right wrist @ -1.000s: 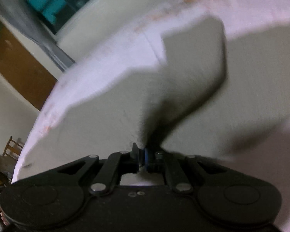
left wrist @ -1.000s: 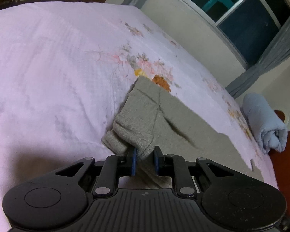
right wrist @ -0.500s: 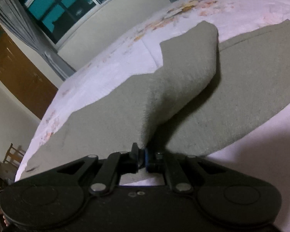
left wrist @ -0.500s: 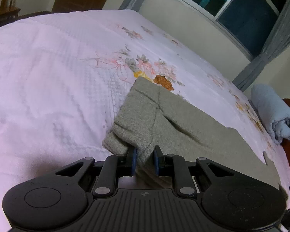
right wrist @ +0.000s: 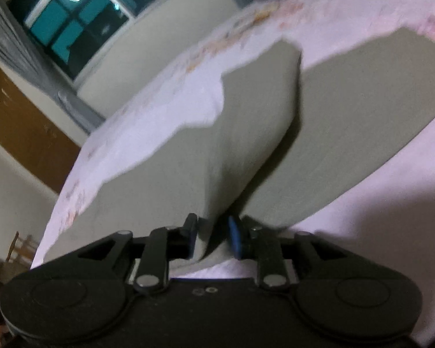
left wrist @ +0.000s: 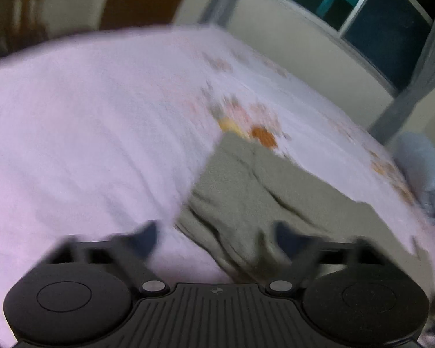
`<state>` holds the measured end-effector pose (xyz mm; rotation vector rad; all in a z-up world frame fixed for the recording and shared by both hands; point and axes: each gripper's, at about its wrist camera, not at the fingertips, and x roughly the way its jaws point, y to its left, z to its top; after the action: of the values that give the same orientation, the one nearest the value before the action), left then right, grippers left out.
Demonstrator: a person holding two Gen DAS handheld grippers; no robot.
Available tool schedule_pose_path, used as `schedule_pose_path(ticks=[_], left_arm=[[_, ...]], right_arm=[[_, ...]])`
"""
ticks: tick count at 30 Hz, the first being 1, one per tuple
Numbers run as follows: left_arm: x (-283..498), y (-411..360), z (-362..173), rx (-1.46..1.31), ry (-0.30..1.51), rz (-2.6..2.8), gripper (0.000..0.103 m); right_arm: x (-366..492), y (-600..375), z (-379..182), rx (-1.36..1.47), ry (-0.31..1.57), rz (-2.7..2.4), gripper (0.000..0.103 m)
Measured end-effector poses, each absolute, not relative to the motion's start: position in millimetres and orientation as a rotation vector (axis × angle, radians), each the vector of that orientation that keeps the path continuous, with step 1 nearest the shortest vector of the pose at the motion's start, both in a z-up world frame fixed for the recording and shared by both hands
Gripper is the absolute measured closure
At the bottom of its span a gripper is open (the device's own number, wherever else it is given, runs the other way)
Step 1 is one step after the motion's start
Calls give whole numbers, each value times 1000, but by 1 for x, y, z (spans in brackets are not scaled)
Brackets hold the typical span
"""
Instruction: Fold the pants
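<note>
Releasing: our left hand-held gripper (left wrist: 214, 236) opening wide, off pants (left wrist: 246, 191); right hand-held gripper (right wrist: 210, 236) opening, cloth between jaws (blurred, maybe touching). Fold laid on bed (left wrist: 87, 116).

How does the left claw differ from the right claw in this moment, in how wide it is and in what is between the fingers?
The left claw stands wide, its jaws opening, and no pad presses the grey pants; the right claw is far narrower, its jaws just beginning to open.
The left claw has flat-lying pants below it; the right claw has a raised fold of the pants between its fingers.
Both point down at the pants on the pink floral bedspread.
</note>
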<state>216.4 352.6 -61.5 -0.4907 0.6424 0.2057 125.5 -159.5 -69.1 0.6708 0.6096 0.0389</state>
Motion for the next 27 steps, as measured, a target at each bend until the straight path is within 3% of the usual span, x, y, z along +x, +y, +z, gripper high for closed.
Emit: schedule_pose_path(ticks=[2, 4, 11, 15, 17, 27], left_arm=[[207, 343, -46, -429, 605, 241, 8], [202, 327, -32, -368, 573, 269, 0], [223, 244, -15, -212, 552, 299, 0], [242, 211, -27, -224, 586, 312, 0], [248, 200, -32, -236, 603, 314, 0], [269, 239, -47, -205, 633, 494, 0]], right_arm=[[112, -174, -54, 648, 560, 15, 86], [110, -184, -41, 597, 529, -2, 85], [132, -213, 2, 441, 465, -29, 79], [148, -208, 11, 334, 481, -6, 73], [164, -202, 15, 255, 509, 3, 63], [286, -189, 11, 108, 615, 50, 65]])
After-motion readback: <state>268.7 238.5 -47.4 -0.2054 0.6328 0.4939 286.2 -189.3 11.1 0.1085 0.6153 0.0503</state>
